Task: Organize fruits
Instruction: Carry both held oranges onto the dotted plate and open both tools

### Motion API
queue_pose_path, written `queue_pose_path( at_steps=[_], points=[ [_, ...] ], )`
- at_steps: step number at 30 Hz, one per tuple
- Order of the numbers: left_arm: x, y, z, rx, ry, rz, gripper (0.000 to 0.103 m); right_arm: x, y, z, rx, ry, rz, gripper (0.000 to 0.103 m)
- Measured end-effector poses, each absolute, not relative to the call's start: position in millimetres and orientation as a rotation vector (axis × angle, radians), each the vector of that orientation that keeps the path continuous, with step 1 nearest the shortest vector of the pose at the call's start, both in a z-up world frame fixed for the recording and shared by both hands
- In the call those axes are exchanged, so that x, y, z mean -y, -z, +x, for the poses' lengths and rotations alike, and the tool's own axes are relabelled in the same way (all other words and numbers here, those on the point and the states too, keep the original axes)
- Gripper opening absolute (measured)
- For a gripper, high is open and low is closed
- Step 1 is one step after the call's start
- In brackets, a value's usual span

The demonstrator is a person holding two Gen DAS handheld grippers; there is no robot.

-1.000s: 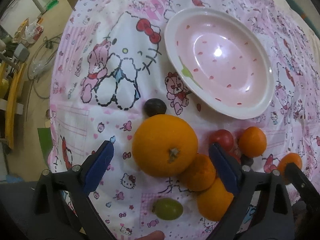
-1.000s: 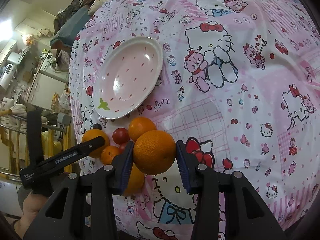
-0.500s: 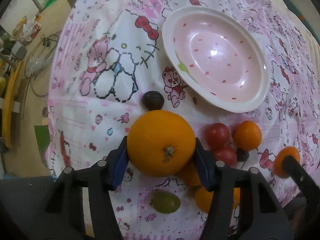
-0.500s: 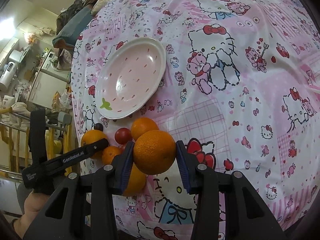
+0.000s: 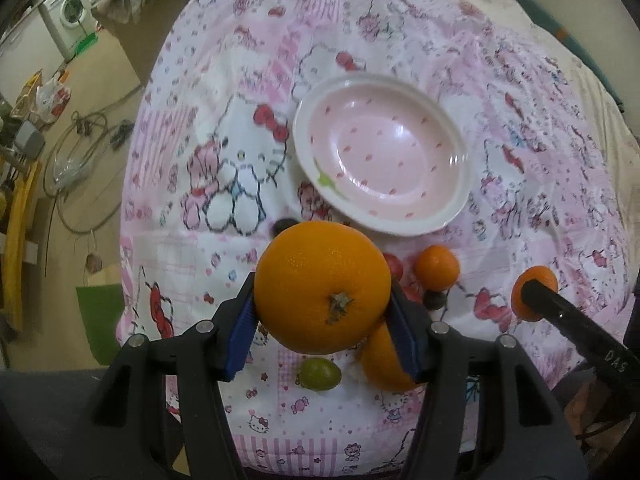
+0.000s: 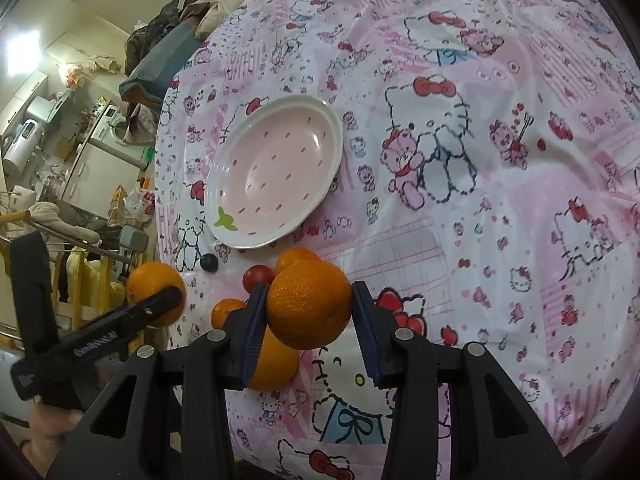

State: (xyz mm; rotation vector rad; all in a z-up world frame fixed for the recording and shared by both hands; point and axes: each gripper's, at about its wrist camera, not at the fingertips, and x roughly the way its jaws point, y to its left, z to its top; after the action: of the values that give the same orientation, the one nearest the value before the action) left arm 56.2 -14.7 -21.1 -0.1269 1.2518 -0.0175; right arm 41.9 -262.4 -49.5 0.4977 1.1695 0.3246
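My left gripper (image 5: 322, 292) is shut on a large orange (image 5: 320, 276), held stem side up above the pink cartoon-cat tablecloth. My right gripper (image 6: 310, 298) is shut on a second orange (image 6: 310, 308), just above the fruit pile. An empty pink plate (image 5: 460, 184) with a white rim lies beyond both. On the cloth below lie another orange (image 5: 380, 366), a small orange (image 5: 436, 268), red tomatoes (image 5: 396, 266), a green grape (image 5: 320, 374) and dark grapes (image 5: 434, 300). In the right wrist view the left gripper's orange (image 6: 152, 278) hangs at the left.
The round table's edge (image 5: 128, 240) drops off at the left to a floor with cables and a washing machine. Bedding and clothes are piled behind the table (image 6: 192, 12). A person's hand (image 6: 52, 428) holds the left gripper's handle.
My left gripper's jaws shut on the large orange, then rose with it off the cloth, so the plate and table look farther away. The right gripper kept its orange and barely moved.
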Motion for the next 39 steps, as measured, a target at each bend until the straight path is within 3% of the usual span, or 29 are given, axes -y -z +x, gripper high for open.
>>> queue_pose_path(
  at_steps=[15, 39],
  points=[
    [25, 9, 111, -1.209, 0.061, -0.075, 0.055, 267, 18, 101, -1.089, -0.367, 0.422, 0.043],
    [-5, 44, 171, -1.273, 0.019, -0.201, 0.055, 193, 95, 216, -1.197, -0.457, 0.188, 0.043]
  ],
)
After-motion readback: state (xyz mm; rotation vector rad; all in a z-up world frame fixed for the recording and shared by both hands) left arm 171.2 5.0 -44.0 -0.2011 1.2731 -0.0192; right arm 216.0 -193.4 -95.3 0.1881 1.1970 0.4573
